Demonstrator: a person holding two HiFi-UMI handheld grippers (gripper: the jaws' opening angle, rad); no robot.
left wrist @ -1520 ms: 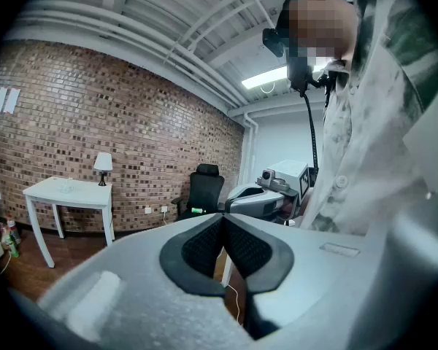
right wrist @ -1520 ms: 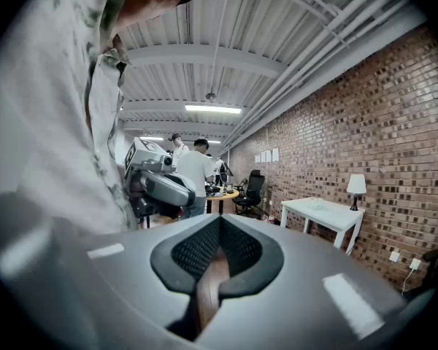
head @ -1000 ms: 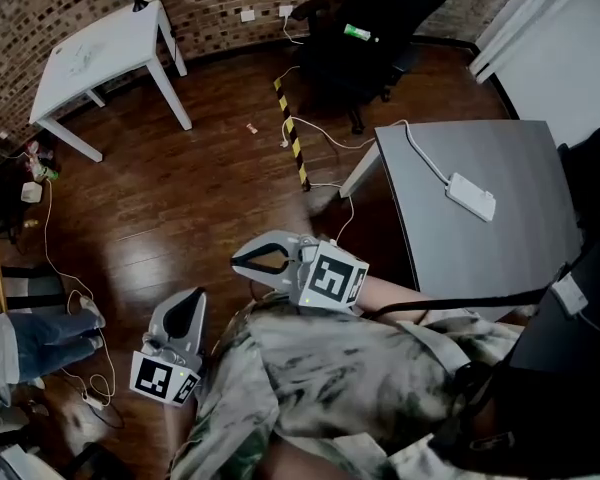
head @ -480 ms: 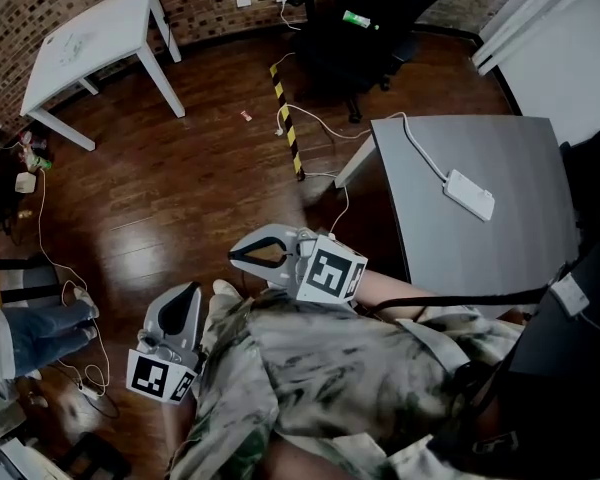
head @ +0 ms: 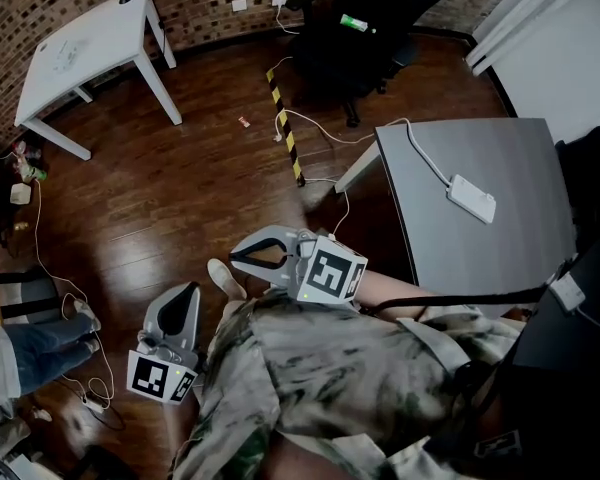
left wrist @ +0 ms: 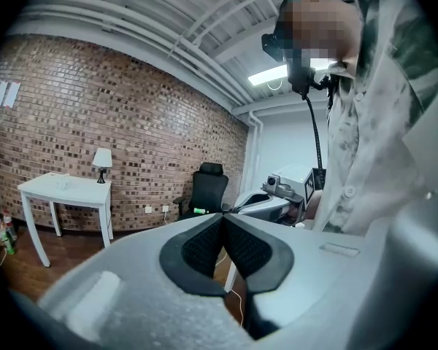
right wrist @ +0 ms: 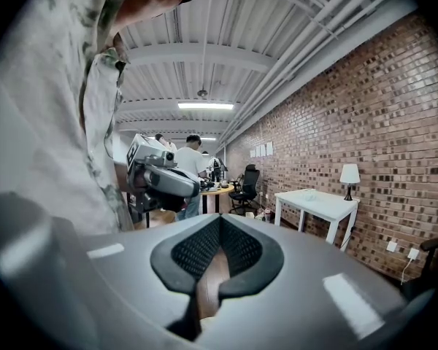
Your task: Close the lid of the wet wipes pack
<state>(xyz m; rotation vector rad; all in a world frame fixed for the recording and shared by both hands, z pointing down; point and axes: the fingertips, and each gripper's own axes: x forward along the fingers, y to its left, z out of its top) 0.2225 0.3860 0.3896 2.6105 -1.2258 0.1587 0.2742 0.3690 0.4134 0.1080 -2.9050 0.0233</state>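
Note:
No wet wipes pack shows in any view. In the head view both grippers are held close to my body over the dark wooden floor. My left gripper (head: pixel 187 298) points away from me, jaws together, nothing between them. My right gripper (head: pixel 237 259) points left, its tips also meeting on nothing. The left gripper view has its jaws (left wrist: pixel 223 216) shut against a brick-wall background. The right gripper view shows its own jaws (right wrist: pixel 220 219) shut, with the other gripper (right wrist: pixel 164 177) hanging beyond them.
A grey table (head: pixel 500 238) at the right carries a white power strip (head: pixel 471 197) and its cable. A white side table (head: pixel 80 48) stands far left, a black office chair (head: pixel 365 28) at the back. Cables and a striped floor strip (head: pixel 287 133) cross the floor. Someone's legs (head: pixel 40 338) show at the left edge.
Both grippers have kept their place and stayed shut. The head view has shifted slightly, and a shoe has come forward onto the floor beside the right gripper.

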